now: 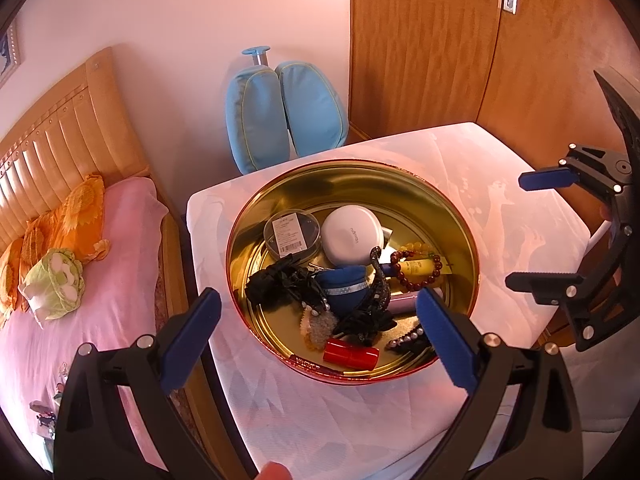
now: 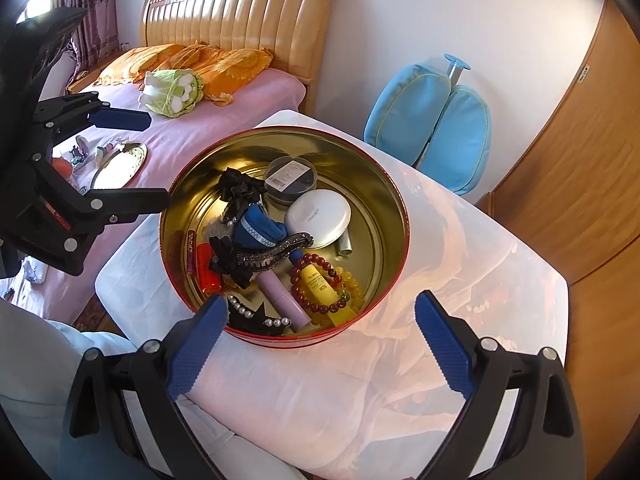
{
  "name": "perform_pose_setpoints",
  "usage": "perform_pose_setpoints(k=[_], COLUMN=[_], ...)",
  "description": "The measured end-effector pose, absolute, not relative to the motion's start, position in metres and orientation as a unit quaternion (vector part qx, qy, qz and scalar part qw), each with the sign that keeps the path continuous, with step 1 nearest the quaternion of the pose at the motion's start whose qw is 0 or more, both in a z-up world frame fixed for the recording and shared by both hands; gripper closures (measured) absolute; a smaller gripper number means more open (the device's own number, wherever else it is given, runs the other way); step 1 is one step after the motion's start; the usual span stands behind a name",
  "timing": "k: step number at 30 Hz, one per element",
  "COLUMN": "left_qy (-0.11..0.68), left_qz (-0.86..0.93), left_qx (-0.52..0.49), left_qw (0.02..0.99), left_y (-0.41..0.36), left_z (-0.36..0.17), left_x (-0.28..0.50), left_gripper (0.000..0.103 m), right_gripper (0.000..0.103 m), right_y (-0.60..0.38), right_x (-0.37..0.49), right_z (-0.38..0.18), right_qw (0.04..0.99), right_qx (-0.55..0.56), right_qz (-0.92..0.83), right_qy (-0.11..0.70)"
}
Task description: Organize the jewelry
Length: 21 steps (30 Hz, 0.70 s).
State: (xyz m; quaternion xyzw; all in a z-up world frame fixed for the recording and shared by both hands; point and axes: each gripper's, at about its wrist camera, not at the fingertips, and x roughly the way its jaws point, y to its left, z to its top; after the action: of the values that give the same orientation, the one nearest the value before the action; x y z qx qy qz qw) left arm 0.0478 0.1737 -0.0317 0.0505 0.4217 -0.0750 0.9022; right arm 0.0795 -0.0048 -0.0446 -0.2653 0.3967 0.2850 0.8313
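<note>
On the white-covered bench sits a round tin with a red bead bracelet, maybe a hair clip too. Both hand-held grippers, left and right, hang released, holding nothing.

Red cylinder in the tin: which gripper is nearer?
Left, as far as I can tell. The left gripper hovers open right over the red cylinder at the tin's near edge; the right gripper is open beyond the beaded side.
</note>
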Motion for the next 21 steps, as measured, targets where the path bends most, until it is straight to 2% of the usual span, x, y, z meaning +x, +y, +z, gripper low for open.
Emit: perform_pose_setpoints(k=[21], left_qy=[0.423], left_qz=[-0.053], left_qx=[0.037], left_qw=[0.904], left_y=[0.182], left_z=[-0.0323], left_x=[0.0462], left_gripper=[0.008], right_gripper=[0.007], right_y=[-0.0046], right_x=[0.0784], right_z=[-0.0455], right_qw=[0.831], right_qx=[-0.266], right_qz=[0.283], right_qy=[0.397])
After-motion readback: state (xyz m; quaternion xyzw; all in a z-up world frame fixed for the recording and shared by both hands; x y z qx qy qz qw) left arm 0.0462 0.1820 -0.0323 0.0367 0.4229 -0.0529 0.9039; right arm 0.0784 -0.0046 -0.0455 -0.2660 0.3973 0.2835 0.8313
